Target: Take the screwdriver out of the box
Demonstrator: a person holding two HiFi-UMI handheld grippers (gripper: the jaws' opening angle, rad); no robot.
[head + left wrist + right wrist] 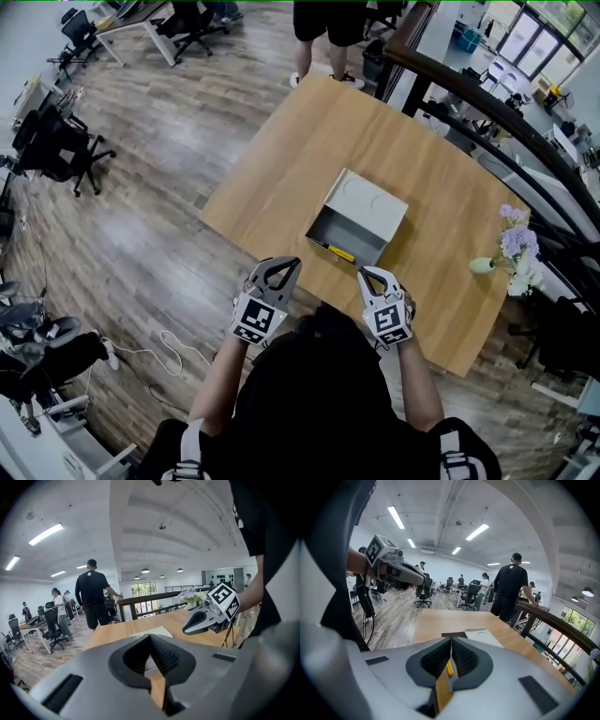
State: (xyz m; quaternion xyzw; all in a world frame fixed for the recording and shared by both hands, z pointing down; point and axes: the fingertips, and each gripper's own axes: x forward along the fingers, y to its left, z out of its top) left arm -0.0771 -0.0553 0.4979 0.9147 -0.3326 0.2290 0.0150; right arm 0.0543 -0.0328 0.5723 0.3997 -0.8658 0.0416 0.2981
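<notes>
Office floor and a wooden table (281, 159) fill the head view. A grey box (370, 211) lies at centre, its mouth toward the lower edge, with a yellow-handled screwdriver (339, 253) at its lip. Just below it, the left gripper (284, 265) and right gripper (364, 274) both have jaws pressed together on nothing. The tool looks light and rigid, its shaft probably slick; the handle seems the place to pinch. Only the right gripper view catches the yellow handle beyond its jaws; the left gripper view shows merely the box's top.

Yellow screwdriver (339, 253) lying in open grey box (367, 212), near edge.
</notes>
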